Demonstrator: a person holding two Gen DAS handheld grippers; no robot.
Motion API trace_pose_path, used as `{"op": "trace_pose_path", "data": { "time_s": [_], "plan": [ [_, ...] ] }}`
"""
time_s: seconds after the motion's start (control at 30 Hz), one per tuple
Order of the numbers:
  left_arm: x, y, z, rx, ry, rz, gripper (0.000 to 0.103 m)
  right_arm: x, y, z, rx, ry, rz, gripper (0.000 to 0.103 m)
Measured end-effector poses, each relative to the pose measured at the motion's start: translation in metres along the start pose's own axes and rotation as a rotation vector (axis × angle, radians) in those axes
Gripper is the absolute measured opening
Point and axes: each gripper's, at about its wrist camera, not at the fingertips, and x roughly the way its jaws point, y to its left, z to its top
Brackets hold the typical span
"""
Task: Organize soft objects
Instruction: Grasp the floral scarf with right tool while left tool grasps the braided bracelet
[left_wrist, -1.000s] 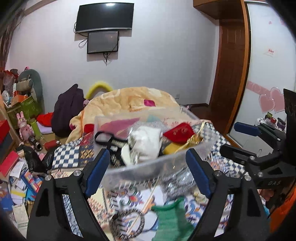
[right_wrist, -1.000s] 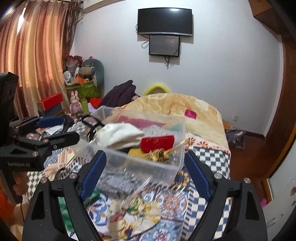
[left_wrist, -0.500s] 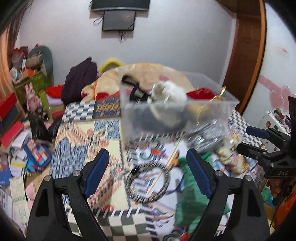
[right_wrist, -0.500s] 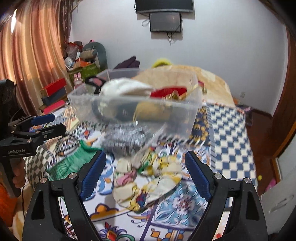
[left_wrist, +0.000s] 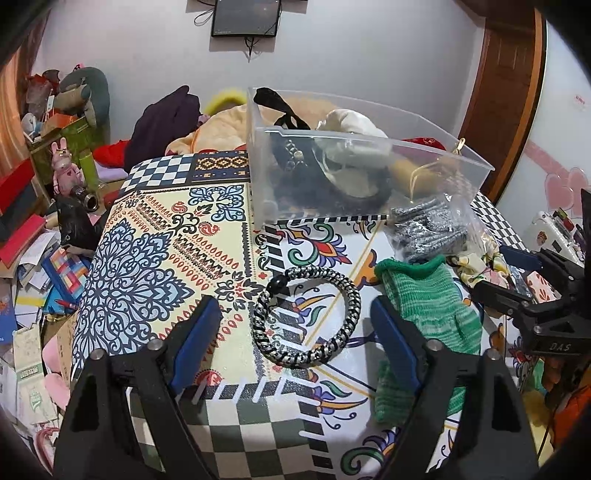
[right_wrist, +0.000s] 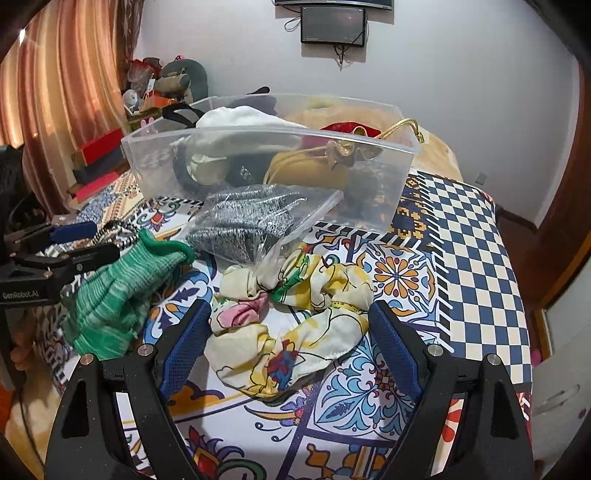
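Both tongs spread, empty: left tongs (left_wrist: 291, 325) over braided bracelet (left_wrist: 306, 316), right tongs (right_wrist: 290, 334) over floral scrunchie (right_wrist: 291, 321). Pinch the bunched middle, lift clear into the clear bin (right_wrist: 273, 162).

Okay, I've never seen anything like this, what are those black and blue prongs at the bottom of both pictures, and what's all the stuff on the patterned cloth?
Those prongs are tools a person holds, each carrying a camera that looks out along its two fingers. One picture comes from the left hand-held gripper, the other from the right hand-held gripper. Both are open and hold nothing. On the patterned cloth lie a braided ring, a green knit piece, a floral fabric scrunchie and a clear bag of grey knit items. Behind them stands a clear plastic bin, already partly filled.
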Motion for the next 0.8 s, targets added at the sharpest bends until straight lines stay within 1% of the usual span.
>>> {"op": "trace_pose_path", "data": {
  "time_s": [0.07, 0.1, 0.13, 0.2, 0.23, 0.3, 0.33, 0.4, 0.43, 0.47, 0.6, 0.67, 0.8],
  "plan": [
    [-0.002, -0.002, -0.002, 0.004, -0.006, 0.005, 0.071, 0.001, 0.000, 0.000, -0.003, -0.001, -0.009, 0.075],
    [-0.003, -0.002, -0.002, 0.005, -0.010, 0.006, 0.068, 0.000, -0.001, -0.001, -0.002, -0.007, -0.009, 0.069],
    [-0.002, -0.001, -0.002, 0.004, -0.012, 0.007, 0.067, -0.001, -0.002, -0.001, -0.001, -0.009, -0.009, 0.068],
    [-0.003, 0.000, -0.003, 0.001, -0.020, 0.009, 0.060, -0.003, -0.003, -0.002, 0.002, -0.015, -0.014, 0.058],
    [-0.003, -0.001, -0.003, 0.001, -0.022, 0.011, 0.058, -0.003, -0.003, -0.002, 0.006, -0.017, -0.016, 0.056],
    [-0.004, 0.000, -0.003, 0.001, -0.026, 0.011, 0.053, -0.005, -0.005, -0.003, 0.016, -0.022, -0.021, 0.045],
    [-0.004, 0.001, -0.003, 0.002, -0.027, 0.009, 0.052, -0.006, -0.007, -0.004, 0.022, -0.025, -0.023, 0.042],
    [-0.005, 0.000, -0.004, 0.008, -0.029, 0.005, 0.044, -0.010, -0.011, -0.006, 0.033, -0.029, -0.026, 0.031],
    [-0.005, -0.001, -0.004, 0.012, -0.030, 0.004, 0.042, -0.011, -0.012, -0.006, 0.037, -0.030, -0.027, 0.030],
    [-0.005, -0.001, -0.004, 0.013, -0.031, 0.002, 0.037, -0.012, -0.013, -0.007, 0.042, -0.030, -0.028, 0.026],
    [-0.005, -0.001, -0.004, 0.010, -0.032, -0.006, 0.029, -0.017, -0.021, -0.008, 0.070, -0.024, -0.020, 0.023],
    [-0.006, -0.001, -0.004, 0.007, -0.035, -0.007, 0.026, -0.020, -0.022, -0.007, 0.074, -0.031, -0.032, 0.022],
    [-0.013, -0.002, -0.002, 0.006, -0.053, -0.006, 0.024, -0.034, -0.030, -0.002, 0.096, -0.065, -0.043, 0.022]
  ]
}}
